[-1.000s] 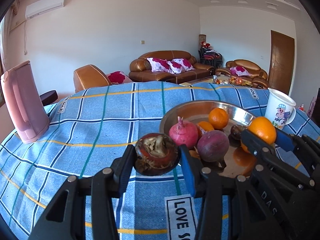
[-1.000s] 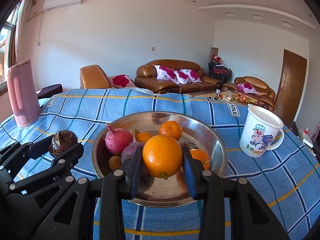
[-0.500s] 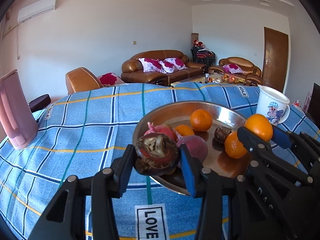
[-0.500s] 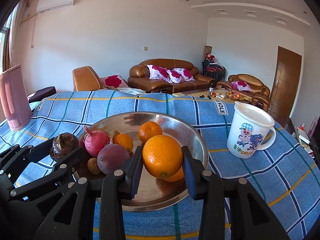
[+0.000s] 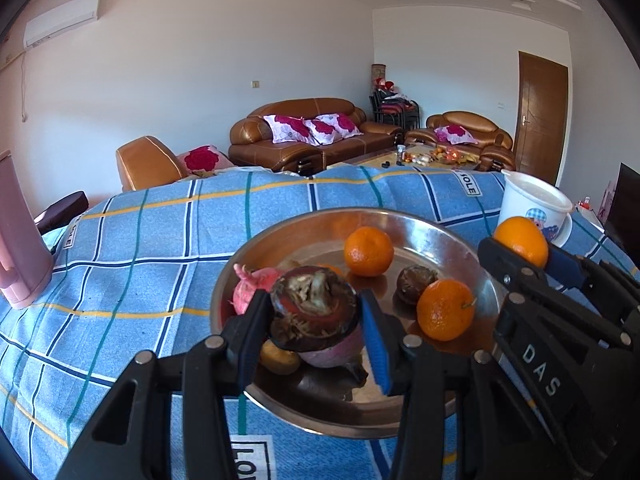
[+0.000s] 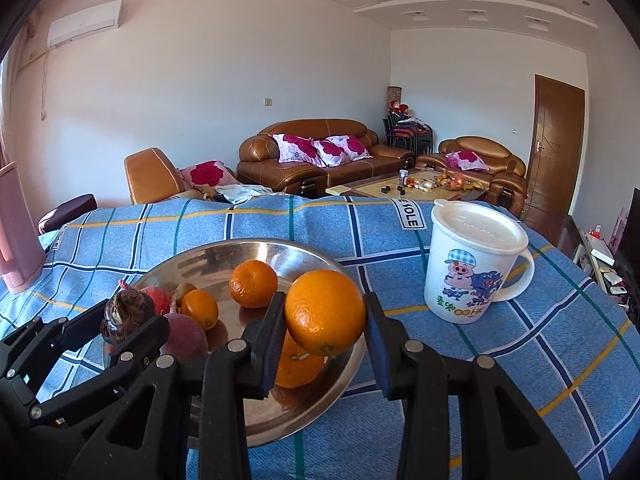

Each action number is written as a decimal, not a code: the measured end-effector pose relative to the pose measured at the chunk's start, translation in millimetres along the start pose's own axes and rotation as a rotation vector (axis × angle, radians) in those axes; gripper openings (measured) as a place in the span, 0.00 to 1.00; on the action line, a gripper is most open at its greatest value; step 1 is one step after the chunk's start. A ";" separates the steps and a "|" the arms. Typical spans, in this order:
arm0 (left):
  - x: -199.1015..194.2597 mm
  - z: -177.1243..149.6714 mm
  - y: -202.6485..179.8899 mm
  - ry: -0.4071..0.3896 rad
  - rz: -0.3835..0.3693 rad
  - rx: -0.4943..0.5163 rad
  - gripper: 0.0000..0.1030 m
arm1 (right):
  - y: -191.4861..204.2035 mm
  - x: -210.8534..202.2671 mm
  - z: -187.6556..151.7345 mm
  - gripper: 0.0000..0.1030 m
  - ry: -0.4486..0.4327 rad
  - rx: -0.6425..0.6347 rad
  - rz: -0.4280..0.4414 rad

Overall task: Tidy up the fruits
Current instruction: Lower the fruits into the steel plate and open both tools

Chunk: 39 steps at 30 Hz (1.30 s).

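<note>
— What is each tool doing?

— The left tool [image 5: 314, 334] is clamped on a dark mangosteen [image 5: 314, 312], pads pressing its two sides. The right tool [image 6: 324, 340] is clamped on a large orange [image 6: 325, 312] the same way. Both fruits hang above the steel bowl [image 6: 304, 256], the orange over its right rim.

— Which way do the fruits face?

— The mangosteen's dried calyx faces up and toward the camera. The orange's small stem end points down. Both are round, so neither has a clear long axis.

— What is in the way?

— The two tools sit close side by side over the bowl. Just right of the bowl stands a lidded white cartoon mug [image 6: 472, 264], handle to the right.

— And in the bowl?

— Two mandarins [image 5: 369, 251], a pink pomegranate [image 5: 250, 290], a second dark mangosteen [image 5: 414, 289], a purplish fruit and a small brownish one under the left tool.

— Further out?

— A blue checked cloth [image 5: 160, 240] covers the tabletop, with a pink jug [image 5: 20, 236] at far left.
</note>
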<state>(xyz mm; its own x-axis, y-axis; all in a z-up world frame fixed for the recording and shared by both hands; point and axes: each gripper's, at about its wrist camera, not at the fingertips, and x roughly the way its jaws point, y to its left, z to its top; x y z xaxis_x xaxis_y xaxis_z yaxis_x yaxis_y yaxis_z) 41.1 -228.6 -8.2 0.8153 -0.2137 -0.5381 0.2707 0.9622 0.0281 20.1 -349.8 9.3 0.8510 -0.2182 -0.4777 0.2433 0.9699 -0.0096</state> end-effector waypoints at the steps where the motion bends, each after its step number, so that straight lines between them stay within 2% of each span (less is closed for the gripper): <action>1: 1.3 0.7 -1.1 0.001 -0.003 0.000 0.46 | -1.9 1.4 0.9 0.39 0.000 0.005 -0.002; 11: 12.5 6.8 -0.5 0.015 -0.033 -0.023 0.46 | -1.7 15.0 6.5 0.39 0.000 -0.016 -0.022; 25: 22.0 11.0 11.3 0.030 -0.008 -0.048 0.46 | 11.7 44.5 14.5 0.39 0.047 -0.030 -0.017; 39: 25.3 12.3 15.4 0.048 0.006 -0.066 0.46 | 14.4 68.1 15.1 0.39 0.144 -0.017 0.060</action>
<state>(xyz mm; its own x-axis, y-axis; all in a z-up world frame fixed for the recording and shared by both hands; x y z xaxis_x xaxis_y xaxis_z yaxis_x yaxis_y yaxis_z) 72.2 -221.3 -11.1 0.7906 -0.2011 -0.5783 0.2301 0.9729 -0.0237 88.5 -352.4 -10.1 0.7879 -0.1433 -0.5989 0.1851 0.9827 0.0085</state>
